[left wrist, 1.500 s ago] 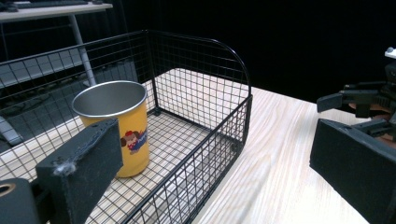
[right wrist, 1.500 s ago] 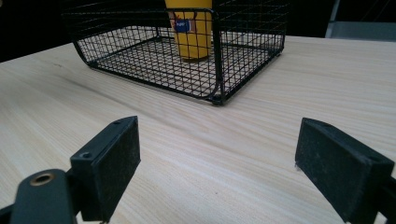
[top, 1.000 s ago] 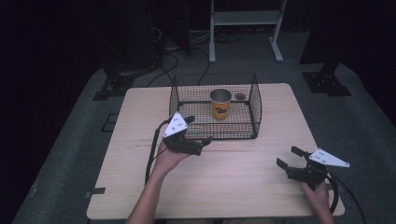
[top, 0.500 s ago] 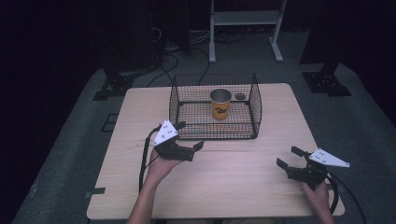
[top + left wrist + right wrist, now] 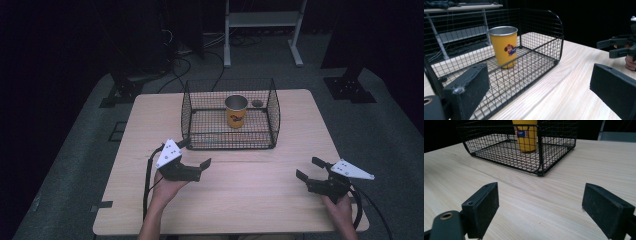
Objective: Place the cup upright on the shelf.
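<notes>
A black wire basket (image 5: 229, 142) stands at the table's far middle, with a yellow metal cup (image 5: 236, 112) upright inside it. My left gripper (image 5: 195, 154) hovers open just in front of the basket's left front corner, nothing between its jaws. In the left gripper view the gripper (image 5: 540, 97) faces the basket (image 5: 544, 50) and the cup (image 5: 504, 46). My right gripper (image 5: 309, 168) is open and empty near the table's front right. In the right gripper view it (image 5: 540, 212) points across bare wood at the basket (image 5: 539, 150) and the cup (image 5: 525, 135).
A small dark round thing (image 5: 257, 103) lies near the basket's back right corner. The wooden table (image 5: 250, 200) has bare room in front of the basket. A white metal frame (image 5: 262, 20), cables and stand bases sit on the floor beyond.
My left gripper has drawn back from the basket's front toward the near edge and slightly left. The right gripper has stayed where it was.
</notes>
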Motion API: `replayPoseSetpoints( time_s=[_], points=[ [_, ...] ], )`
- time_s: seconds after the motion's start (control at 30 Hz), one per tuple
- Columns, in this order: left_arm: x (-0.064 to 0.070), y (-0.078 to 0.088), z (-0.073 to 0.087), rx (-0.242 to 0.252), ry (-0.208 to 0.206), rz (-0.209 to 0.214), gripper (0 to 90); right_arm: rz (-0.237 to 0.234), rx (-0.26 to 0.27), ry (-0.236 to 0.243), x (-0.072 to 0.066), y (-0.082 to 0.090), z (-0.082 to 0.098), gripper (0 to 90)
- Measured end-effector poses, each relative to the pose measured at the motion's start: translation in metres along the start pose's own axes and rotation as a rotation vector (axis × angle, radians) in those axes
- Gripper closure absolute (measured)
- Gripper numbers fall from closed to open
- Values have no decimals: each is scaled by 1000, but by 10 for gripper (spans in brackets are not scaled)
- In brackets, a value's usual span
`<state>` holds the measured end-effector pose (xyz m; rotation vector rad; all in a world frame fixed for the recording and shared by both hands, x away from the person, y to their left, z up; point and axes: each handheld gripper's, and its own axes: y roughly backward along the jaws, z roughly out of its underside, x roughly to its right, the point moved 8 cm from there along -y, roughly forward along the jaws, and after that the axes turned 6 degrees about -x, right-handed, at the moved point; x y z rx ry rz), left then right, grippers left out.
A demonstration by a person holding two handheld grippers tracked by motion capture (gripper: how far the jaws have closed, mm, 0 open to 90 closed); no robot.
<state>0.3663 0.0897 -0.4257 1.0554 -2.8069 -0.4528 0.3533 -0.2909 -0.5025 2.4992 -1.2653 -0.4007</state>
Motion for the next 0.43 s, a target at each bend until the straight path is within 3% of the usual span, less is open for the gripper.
replayPoseSetpoints(
  time_s=[0.43],
  points=[
    [4, 17, 23, 3, 16, -33, 21, 9, -3, 4, 0, 0, 0, 130]
  ],
)
